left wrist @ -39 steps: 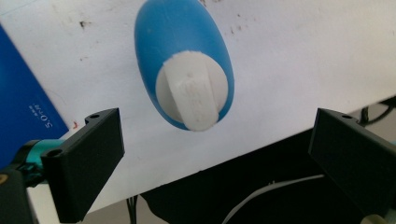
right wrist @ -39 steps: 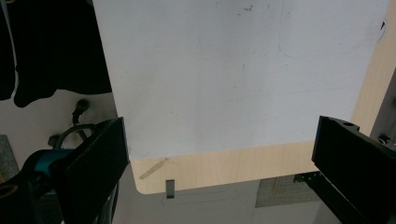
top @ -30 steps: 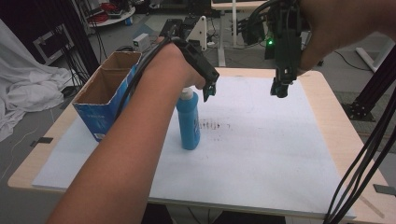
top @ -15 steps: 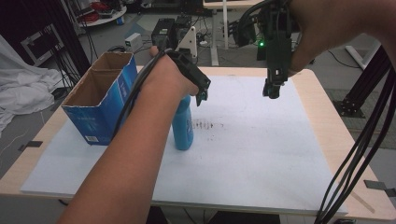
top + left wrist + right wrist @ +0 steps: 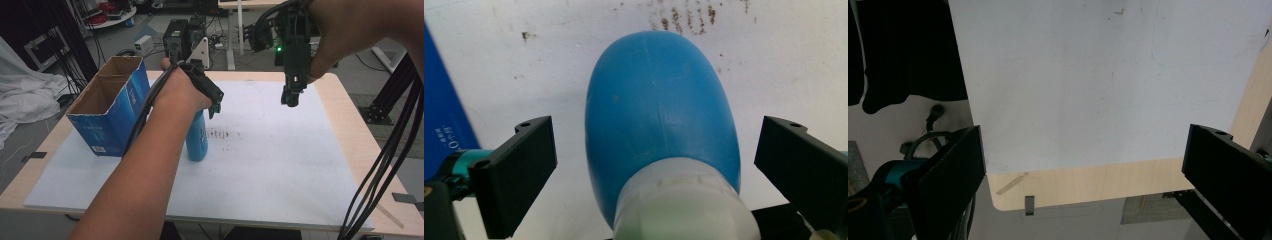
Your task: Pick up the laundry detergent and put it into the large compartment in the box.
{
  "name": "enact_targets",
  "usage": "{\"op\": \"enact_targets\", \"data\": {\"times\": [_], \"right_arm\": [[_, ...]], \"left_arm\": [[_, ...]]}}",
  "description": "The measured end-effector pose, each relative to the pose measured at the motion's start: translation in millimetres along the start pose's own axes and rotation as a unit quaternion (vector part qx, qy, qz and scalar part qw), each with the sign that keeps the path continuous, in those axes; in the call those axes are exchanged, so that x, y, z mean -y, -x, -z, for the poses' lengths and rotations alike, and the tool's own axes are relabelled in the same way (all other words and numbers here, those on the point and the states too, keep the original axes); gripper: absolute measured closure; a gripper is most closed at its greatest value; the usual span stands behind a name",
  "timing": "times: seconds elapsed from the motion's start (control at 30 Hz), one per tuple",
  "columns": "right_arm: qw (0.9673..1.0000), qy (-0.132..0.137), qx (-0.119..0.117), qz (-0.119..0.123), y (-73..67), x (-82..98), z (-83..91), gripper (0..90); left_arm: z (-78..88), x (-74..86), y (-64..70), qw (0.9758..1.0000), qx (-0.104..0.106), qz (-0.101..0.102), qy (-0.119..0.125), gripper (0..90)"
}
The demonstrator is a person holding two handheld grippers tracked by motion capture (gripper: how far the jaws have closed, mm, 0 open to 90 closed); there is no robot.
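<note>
Left gripper (image 5: 214, 102), high view: black jaws hang just above and beside the top of the blue bottle (image 5: 197, 140), which stands upright on the white mat (image 5: 280, 170) near the table's middle; the forearm (image 5: 135, 185) rises diagonally from the bottom edge, wrist bent downward. Just left of the bottle stands an open cardboard box (image 5: 112, 112), blue-printed outside, plain brown inside. Dark speckled smudges (image 5: 223, 134) mark the mat just right of the bottle. Right gripper (image 5: 290, 97), held high over the mat's far side, points straight down; whether its jaws are apart cannot be told here.

Left gripper view: flat, matte black jaws stand wide, one on each side of the bottle (image 5: 661, 115), clear of its sides. Smooth, rounded blue plastic shoulders taper to a white ribbed cap (image 5: 684, 205) at the bottom edge. Box wall (image 5: 444, 125) lies at left.

Right gripper view: jaws spread wide with nothing between them, above the mat (image 5: 1108, 80) and the pale wooden table (image 5: 1088, 187) edge with its rounded corner.
</note>
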State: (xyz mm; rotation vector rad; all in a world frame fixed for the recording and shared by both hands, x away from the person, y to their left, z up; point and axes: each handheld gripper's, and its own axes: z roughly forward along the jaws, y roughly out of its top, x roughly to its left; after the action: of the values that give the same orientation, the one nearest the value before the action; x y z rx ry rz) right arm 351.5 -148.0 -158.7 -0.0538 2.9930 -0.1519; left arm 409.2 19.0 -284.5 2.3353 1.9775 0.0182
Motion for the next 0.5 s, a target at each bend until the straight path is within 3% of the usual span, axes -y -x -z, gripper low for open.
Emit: {"op": "enact_targets", "data": {"times": [0.5], "right_arm": [[1.0000,-0.001,0.001,-0.004,1.5,2.3,-1.0,2.7]], "left_arm": [[-9.1,0.3,-3.7,0.9999,-0.006,0.013,0.002,3.4]]}}
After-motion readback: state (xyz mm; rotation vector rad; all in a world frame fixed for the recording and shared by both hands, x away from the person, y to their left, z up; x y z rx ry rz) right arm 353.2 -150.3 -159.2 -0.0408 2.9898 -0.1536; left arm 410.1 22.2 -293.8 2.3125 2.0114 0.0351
